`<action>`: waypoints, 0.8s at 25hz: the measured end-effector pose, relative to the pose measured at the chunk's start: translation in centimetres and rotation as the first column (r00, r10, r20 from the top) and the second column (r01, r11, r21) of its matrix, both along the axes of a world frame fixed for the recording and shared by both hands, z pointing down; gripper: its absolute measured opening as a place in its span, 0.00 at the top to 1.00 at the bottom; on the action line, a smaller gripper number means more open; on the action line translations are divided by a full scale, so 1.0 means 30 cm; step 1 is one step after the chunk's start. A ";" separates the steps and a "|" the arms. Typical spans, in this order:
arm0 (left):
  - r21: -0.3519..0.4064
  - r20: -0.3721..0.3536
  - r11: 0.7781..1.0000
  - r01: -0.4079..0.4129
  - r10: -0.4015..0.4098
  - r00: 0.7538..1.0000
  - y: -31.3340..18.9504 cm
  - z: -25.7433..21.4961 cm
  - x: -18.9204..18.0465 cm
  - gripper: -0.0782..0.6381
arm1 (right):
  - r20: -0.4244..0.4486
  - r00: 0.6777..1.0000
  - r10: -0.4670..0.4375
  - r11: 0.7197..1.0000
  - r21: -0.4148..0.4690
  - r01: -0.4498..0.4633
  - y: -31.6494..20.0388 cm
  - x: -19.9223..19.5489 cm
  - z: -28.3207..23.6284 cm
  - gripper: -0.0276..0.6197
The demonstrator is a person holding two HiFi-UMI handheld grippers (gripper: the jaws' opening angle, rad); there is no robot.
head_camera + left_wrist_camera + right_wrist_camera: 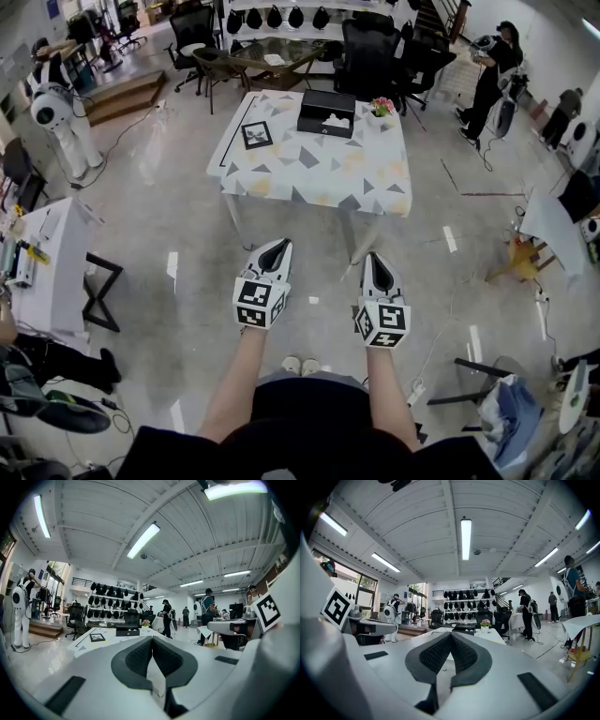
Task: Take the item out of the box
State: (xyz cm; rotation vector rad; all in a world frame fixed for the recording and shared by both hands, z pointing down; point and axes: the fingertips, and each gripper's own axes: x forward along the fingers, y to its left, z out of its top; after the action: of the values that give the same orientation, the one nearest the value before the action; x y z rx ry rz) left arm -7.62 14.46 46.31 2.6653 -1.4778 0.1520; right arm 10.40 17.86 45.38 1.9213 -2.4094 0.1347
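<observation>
Box [326, 112] retrieval is only at the approach stage; nearest the person, the left gripper [274, 253] and the right gripper [378, 270] hang side by side over bare floor, each with its jaws pressed together and nothing between them; farther on stands the patterned table [309, 178], well apart from both; at its far edge sits the black box, a pale item [334, 119] showing at its top opening, a small flower pot [382, 107] just beside it; the next move, I judge, calls for walking up to the table, parting one gripper's jaws, and reaching down to that opening.
</observation>
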 end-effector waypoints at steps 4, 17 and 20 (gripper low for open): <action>-0.003 -0.020 1.000 -0.009 0.009 1.000 -0.007 0.007 0.000 0.86 | -0.007 1.000 0.004 1.000 -0.004 -0.004 -0.007 0.001 0.000 0.95; 0.001 -0.028 0.997 -0.075 0.075 0.997 -0.022 0.005 0.036 0.86 | -0.030 1.000 0.003 1.000 -0.015 -0.004 -0.031 0.000 0.006 0.95; 0.002 -0.035 0.997 -0.081 0.081 0.996 -0.028 0.002 0.040 0.82 | -0.031 1.000 0.000 1.000 -0.017 -0.001 -0.037 -0.005 0.007 0.95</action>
State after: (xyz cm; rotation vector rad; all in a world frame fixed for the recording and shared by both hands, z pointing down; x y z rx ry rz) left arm -6.41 13.63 46.36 2.7148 -1.3610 0.1105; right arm 10.26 16.75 45.58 1.9025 -2.3805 0.1233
